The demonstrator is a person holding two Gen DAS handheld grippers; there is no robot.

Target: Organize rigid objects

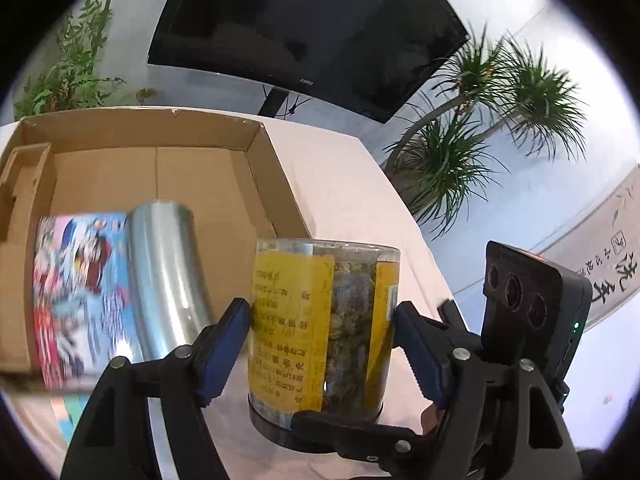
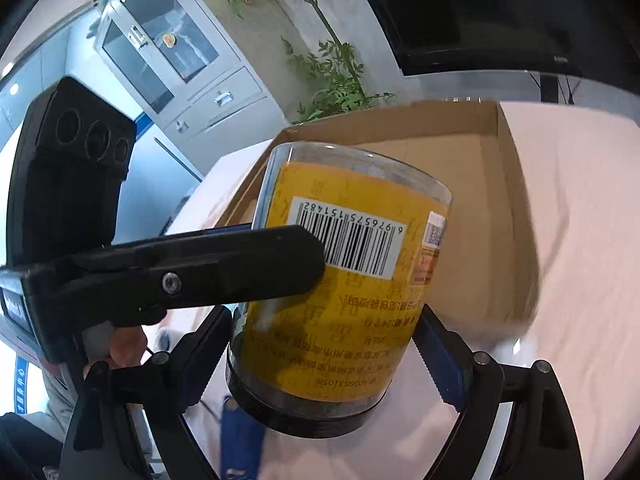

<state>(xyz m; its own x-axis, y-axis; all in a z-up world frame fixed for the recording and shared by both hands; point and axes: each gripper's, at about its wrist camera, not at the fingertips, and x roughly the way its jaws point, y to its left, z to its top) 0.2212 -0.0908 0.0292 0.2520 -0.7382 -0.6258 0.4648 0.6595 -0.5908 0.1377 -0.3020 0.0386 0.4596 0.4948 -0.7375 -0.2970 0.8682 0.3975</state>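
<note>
A clear jar (image 1: 292,320) with a yellow label and a black lid, dried flowers showing inside, is held between both grippers. Its lid end is lowest in both views and its print reads upside down. My left gripper (image 1: 320,312) has its blue pads (image 1: 228,336) pressed on the jar's sides. One finger (image 1: 340,432) of the right gripper crosses the lid. In the right wrist view the jar (image 2: 360,320) tilts in front of the cardboard box (image 2: 492,120). My right gripper (image 2: 324,320) clamps it near the lid, and a left finger (image 2: 240,268) lies across its label.
The open cardboard box (image 1: 140,116) holds a colourful flat package (image 1: 76,288) and a silver cylinder (image 1: 168,280). A pale cloth covers the table (image 2: 580,240). Behind stand a dark screen (image 1: 304,20), potted plants (image 1: 460,152) and a grey cabinet (image 2: 168,60).
</note>
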